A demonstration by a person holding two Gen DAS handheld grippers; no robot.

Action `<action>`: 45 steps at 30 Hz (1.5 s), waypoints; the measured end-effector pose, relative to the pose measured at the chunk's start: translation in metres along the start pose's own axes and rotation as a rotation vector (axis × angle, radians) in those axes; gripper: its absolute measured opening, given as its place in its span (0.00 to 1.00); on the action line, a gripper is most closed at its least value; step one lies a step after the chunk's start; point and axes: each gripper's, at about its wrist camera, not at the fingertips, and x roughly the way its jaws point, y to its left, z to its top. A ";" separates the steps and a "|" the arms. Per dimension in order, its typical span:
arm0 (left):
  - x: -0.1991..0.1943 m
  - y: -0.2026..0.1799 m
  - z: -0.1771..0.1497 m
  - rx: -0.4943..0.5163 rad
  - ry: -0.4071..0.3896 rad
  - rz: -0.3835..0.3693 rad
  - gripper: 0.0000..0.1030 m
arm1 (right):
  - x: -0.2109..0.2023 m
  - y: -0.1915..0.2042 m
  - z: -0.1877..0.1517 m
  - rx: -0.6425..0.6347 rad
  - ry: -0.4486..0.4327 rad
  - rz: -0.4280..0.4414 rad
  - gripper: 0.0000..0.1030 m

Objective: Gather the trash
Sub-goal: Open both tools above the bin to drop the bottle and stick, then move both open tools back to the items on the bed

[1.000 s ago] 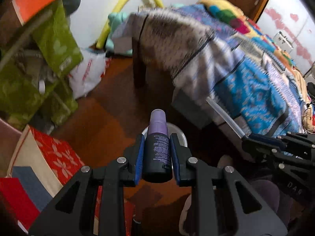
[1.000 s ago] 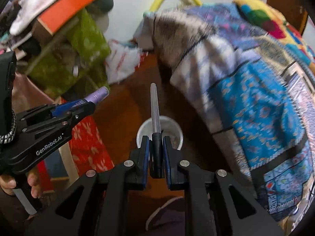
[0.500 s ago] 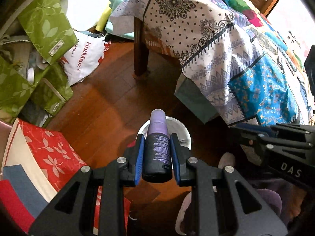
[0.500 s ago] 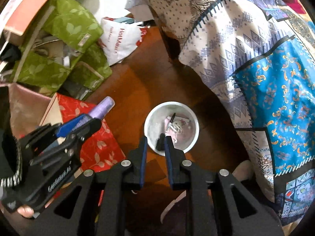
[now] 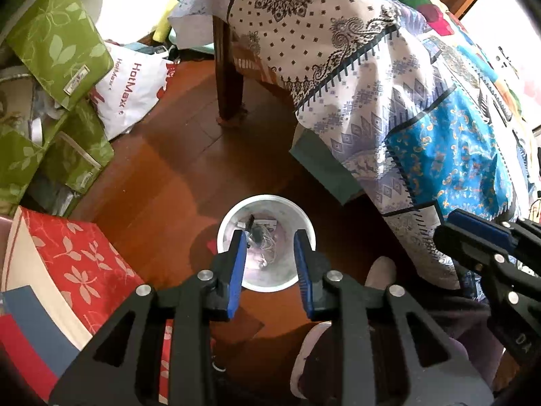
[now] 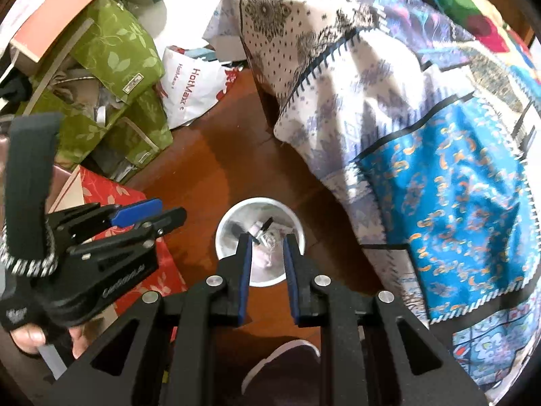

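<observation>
Both pointing steeply down with jaws apart and empty, left claw (image 5: 270, 264) having just widened, right claw (image 6: 267, 267) likewise spread, white trash bin (image 5: 223, 233) on the wooden floor (image 5: 175, 176) directly below the fingertips, discarded bits inside, patterned bedspread (image 5: 422, 118) off right.
</observation>
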 end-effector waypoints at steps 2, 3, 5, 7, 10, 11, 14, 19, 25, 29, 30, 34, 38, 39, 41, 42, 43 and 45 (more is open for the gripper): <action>-0.011 -0.004 -0.003 0.017 -0.026 0.013 0.27 | -0.007 0.002 -0.003 -0.019 -0.019 -0.012 0.17; -0.019 -0.007 -0.004 0.029 -0.044 0.022 0.27 | -0.011 0.003 -0.005 -0.031 -0.032 -0.019 0.17; -0.033 -0.011 -0.007 0.045 -0.072 0.033 0.27 | -0.019 0.005 -0.009 -0.050 -0.054 -0.026 0.17; -0.051 -0.015 -0.011 0.060 -0.111 0.039 0.27 | -0.031 0.007 -0.013 -0.068 -0.083 -0.035 0.17; -0.078 -0.022 -0.017 0.076 -0.173 0.044 0.27 | -0.051 0.009 -0.021 -0.085 -0.141 -0.047 0.17; -0.087 -0.024 -0.018 0.080 -0.193 0.045 0.28 | -0.061 0.009 -0.024 -0.088 -0.170 -0.052 0.17; -0.114 -0.033 -0.023 0.090 -0.258 0.047 0.28 | -0.087 0.008 -0.032 -0.084 -0.232 -0.054 0.17; -0.158 -0.055 -0.030 0.108 -0.363 0.033 0.29 | -0.127 -0.004 -0.043 -0.057 -0.333 -0.061 0.18; -0.208 -0.096 -0.036 0.157 -0.509 0.002 0.45 | -0.189 -0.027 -0.062 -0.014 -0.493 -0.110 0.28; -0.235 -0.129 -0.037 0.189 -0.601 -0.034 0.71 | -0.227 -0.045 -0.080 0.031 -0.636 -0.151 0.68; -0.241 -0.135 -0.036 0.195 -0.621 -0.049 0.77 | -0.239 -0.052 -0.086 0.046 -0.684 -0.174 0.73; -0.250 -0.168 -0.032 0.233 -0.669 -0.074 0.83 | -0.264 -0.072 -0.098 0.085 -0.766 -0.229 0.81; -0.247 -0.202 -0.023 0.291 -0.664 -0.103 0.83 | -0.275 -0.105 -0.103 0.148 -0.779 -0.271 0.81; -0.245 -0.211 -0.020 0.307 -0.662 -0.113 0.83 | -0.276 -0.111 -0.105 0.159 -0.780 -0.281 0.81; -0.240 -0.229 -0.014 0.332 -0.653 -0.128 0.83 | -0.279 -0.129 -0.108 0.183 -0.778 -0.309 0.81; -0.237 -0.238 -0.010 0.344 -0.647 -0.135 0.83 | -0.280 -0.136 -0.110 0.192 -0.777 -0.322 0.81; -0.234 -0.246 -0.007 0.354 -0.641 -0.142 0.83 | -0.280 -0.141 -0.113 0.198 -0.776 -0.333 0.81; -0.226 -0.265 0.000 0.374 -0.626 -0.159 0.83 | -0.280 -0.162 -0.116 0.222 -0.760 -0.360 0.81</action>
